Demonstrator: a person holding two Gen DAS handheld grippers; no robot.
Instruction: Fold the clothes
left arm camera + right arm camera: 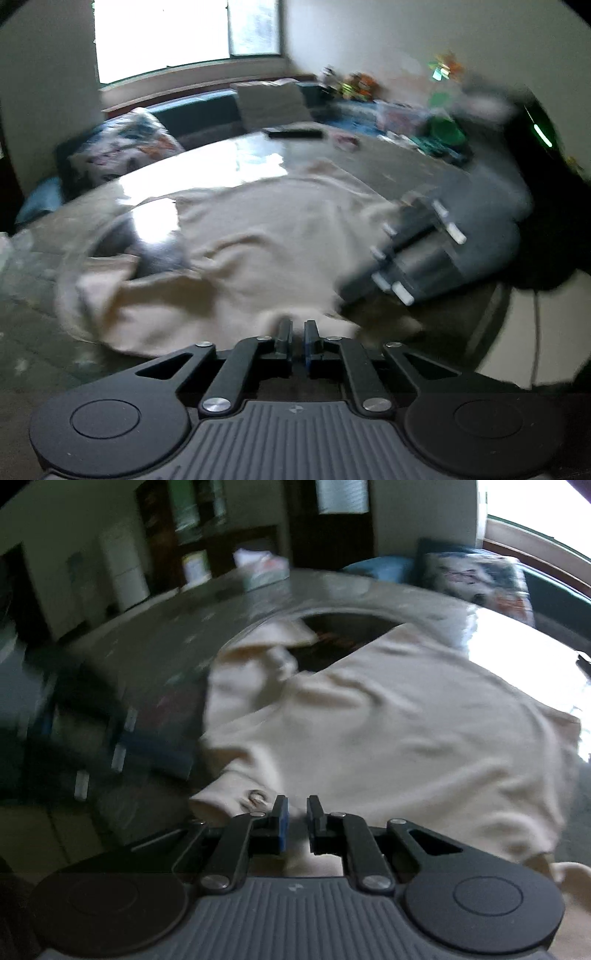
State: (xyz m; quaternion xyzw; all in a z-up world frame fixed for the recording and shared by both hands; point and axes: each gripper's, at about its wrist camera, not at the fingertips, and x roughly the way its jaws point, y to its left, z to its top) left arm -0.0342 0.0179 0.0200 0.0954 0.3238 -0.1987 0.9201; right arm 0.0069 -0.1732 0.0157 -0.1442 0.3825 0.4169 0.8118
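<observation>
A cream garment [236, 258] lies spread and rumpled on a glossy grey table [406, 162], with light from a bright window [162, 33] glaring off the tabletop beyond it. In the left wrist view the left gripper [298, 326] sits at the near edge of the cloth, its jaws narrow with only a thin slit between them; a small hump of fabric rises just in front of the tips, but the blur hides whether any cloth is pinched, so I cannot tell if it holds anything. To the right in that view the other tool shows as a smeared grey block with pale pegs, lying over the right edge of the garment. In the right wrist view the right gripper [297, 805] hangs over the near hem of the same garment [388, 716], jaws slightly apart with a blue pad on the left finger [282, 823]; cloth fills the gap behind them, yet whether the pads press on it cannot be made out. A small metal eyelet [256, 796] sits on the fabric just left of the tips. Further off a fold of the cloth curls around a dark opening. A patterned cushion [476, 576] rests beyond the table, and a dark flat object [295, 133] lies on the far side of the tabletop
</observation>
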